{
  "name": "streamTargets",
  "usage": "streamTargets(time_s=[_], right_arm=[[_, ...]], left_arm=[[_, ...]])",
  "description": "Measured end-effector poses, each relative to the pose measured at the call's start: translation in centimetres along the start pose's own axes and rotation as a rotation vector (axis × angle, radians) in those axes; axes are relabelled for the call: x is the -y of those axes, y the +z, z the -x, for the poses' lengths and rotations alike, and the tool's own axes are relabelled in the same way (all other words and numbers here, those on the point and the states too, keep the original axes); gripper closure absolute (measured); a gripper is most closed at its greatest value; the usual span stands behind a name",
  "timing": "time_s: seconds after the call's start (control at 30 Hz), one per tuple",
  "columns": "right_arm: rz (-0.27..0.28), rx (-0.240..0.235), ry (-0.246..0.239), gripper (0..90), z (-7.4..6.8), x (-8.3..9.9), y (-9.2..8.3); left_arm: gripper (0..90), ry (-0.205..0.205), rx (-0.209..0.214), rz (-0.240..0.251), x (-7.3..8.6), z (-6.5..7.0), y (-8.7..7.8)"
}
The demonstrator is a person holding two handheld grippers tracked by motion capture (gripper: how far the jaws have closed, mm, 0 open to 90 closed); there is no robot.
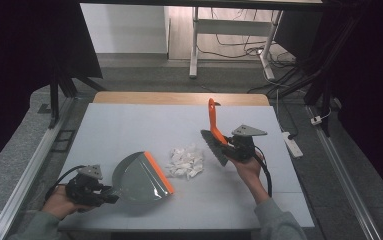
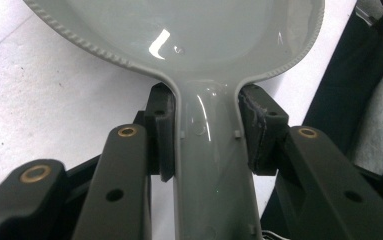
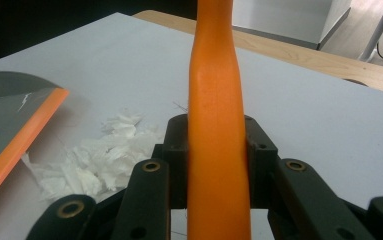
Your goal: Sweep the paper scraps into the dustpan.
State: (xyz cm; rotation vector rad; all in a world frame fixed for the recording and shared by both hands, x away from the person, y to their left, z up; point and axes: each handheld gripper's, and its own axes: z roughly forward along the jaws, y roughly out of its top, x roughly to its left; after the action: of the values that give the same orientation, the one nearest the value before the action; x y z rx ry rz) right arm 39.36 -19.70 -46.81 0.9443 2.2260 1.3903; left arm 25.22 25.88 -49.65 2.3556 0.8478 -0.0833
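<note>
The grey dustpan (image 1: 141,179) is held by its handle in the left gripper (image 1: 110,194), near the bench's (image 1: 129,125) front edge. Just past its orange lip, white paper bits (image 1: 185,161) are piled. Farther back, the orange-handled brush (image 1: 214,132) is gripped tight by the right gripper (image 1: 227,148).

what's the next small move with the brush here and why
Probably lower the brush behind the paper scraps and sweep left toward the dustpan. The right tool grips the brush beside the pile, and the dustpan's orange lip faces it.
</note>
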Motion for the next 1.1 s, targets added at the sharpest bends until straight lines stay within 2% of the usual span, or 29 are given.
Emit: streamTargets(time_s=[0.37, 0.73, 1.1], right_arm=[[-0.02, 0.01, 0.017, 69.7, -0.1, -0.4, 1.9], [-0.043, 0.014, 0.033, 69.7, 0.1, -0.8, 3.5], [-0.057, 0.009, 0.025, 69.7, -0.5, -1.0, 4.6]], left_arm=[[61.7, -0.001, 0.006, -0.027, -0.2, -0.1, 0.9], [61.7, -0.006, 0.005, -0.028, -0.4, -0.1, 1.2], [61.7, -0.008, 0.005, -0.027, -0.6, -0.1, 1.3]])
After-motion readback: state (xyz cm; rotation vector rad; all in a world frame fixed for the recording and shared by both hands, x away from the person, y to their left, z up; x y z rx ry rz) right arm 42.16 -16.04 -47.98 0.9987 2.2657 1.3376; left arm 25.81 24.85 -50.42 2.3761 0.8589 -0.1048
